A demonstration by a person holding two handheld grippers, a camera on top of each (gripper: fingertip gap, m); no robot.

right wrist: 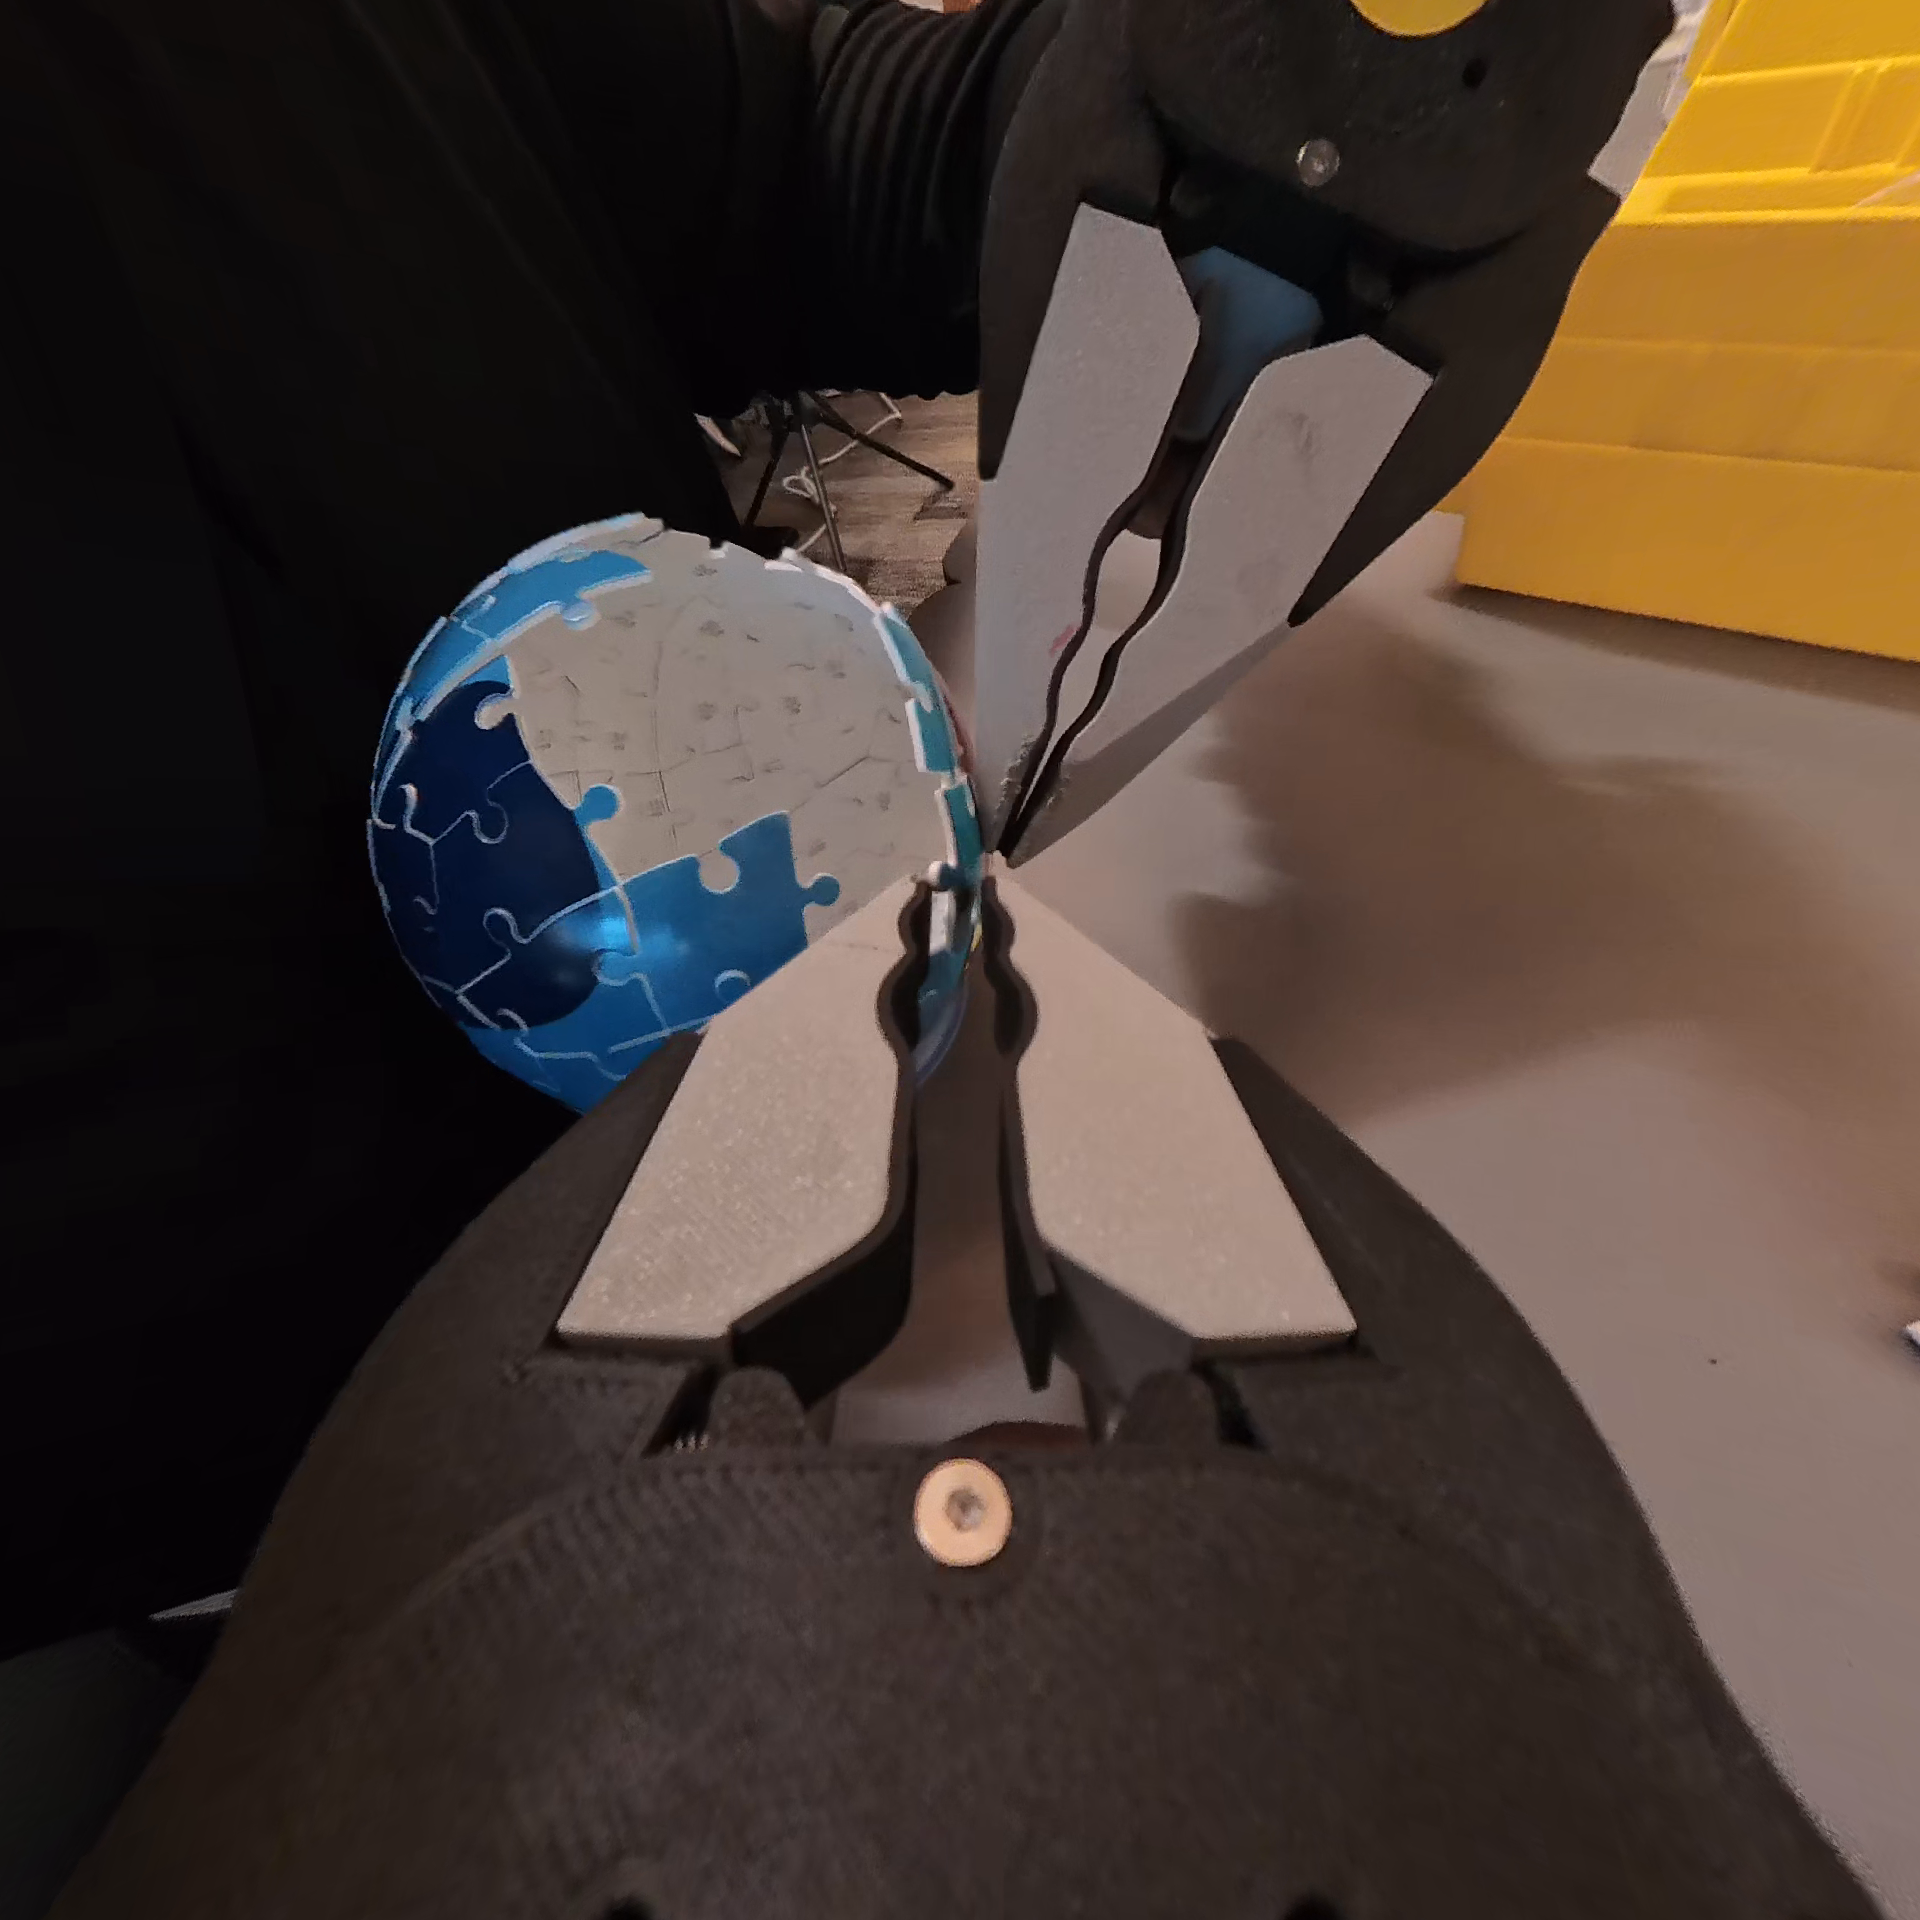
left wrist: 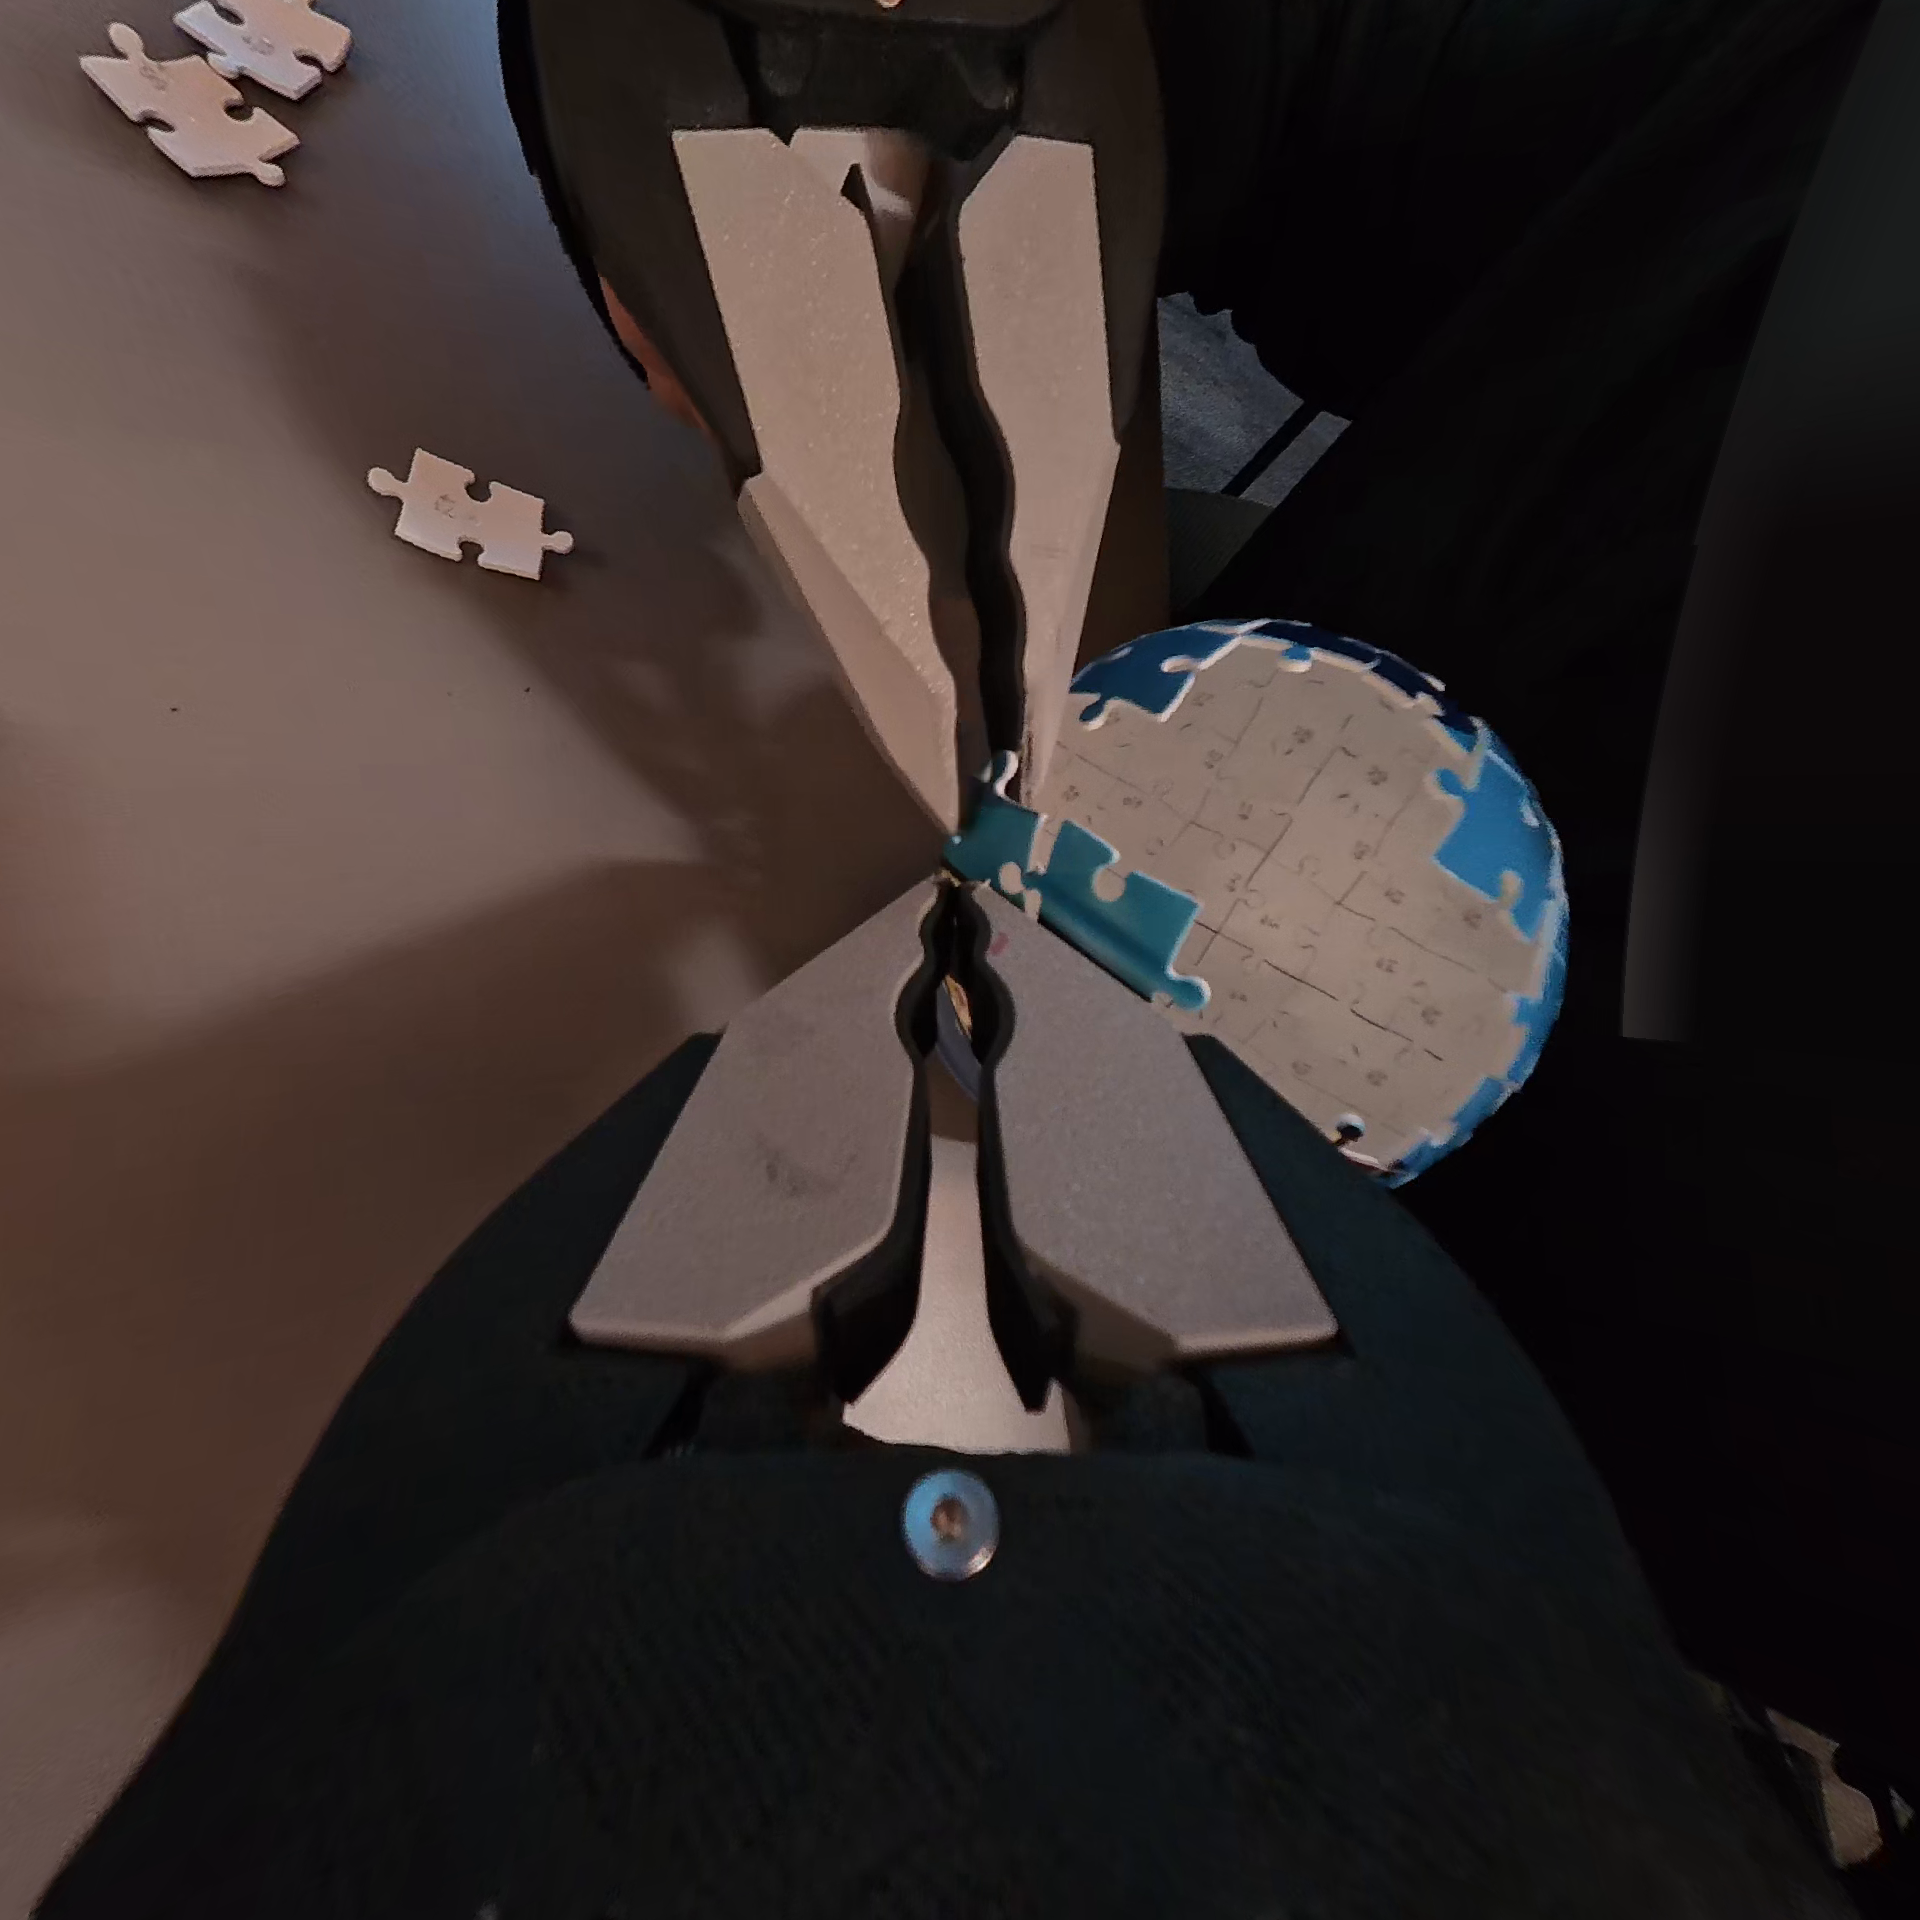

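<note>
While the puzzle ball (left wrist: 1309, 894) hung in the air past the edge of the table (left wrist: 260, 831), both grippers pinched its open rim; the left gripper (left wrist: 951, 904) and right gripper (right wrist: 961, 883) had jaws closed on it from opposite ends, which kept it steady; loose puzzle pieces (left wrist: 470, 514) lay on the table.

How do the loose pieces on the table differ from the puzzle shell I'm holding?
The loose pieces lie flat on the table in small groups; the puzzle shell is one curved dome. The loose pieces show only grey; the shell shows grey inside, blue outside. The pieces lie untouched; the left tool and right tool pinch the shell's rim. Both have marked grey backs.
</note>
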